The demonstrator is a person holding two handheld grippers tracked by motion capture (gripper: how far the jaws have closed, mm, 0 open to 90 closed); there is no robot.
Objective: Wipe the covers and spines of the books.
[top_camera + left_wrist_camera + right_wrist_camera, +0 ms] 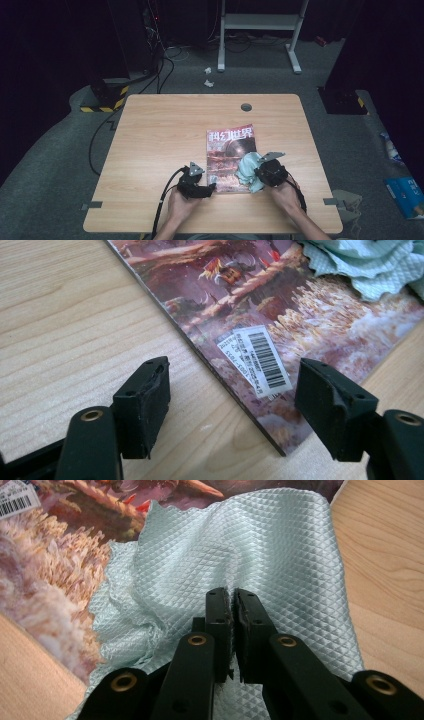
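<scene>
A magazine (230,150) with a reddish illustrated cover lies flat on the wooden table (160,130), right of centre. A pale green waffle-weave cloth (247,170) sits bunched on its lower right part. My right gripper (257,173) rests against the cloth, and in the right gripper view the jaws (232,597) are pressed together on the cloth (270,540) over the magazine (45,575). My left gripper (210,189) is at the magazine's near left corner. It stands open (235,385), straddling the cover's edge by the barcode label (260,362). The cloth (370,265) shows at the top right.
A grey cable grommet (246,106) sits in the table's far edge. The left half of the table is bare wood. On the floor are a white stand (260,30) behind the table, cables at the back left, and a blue box (406,195) at the right.
</scene>
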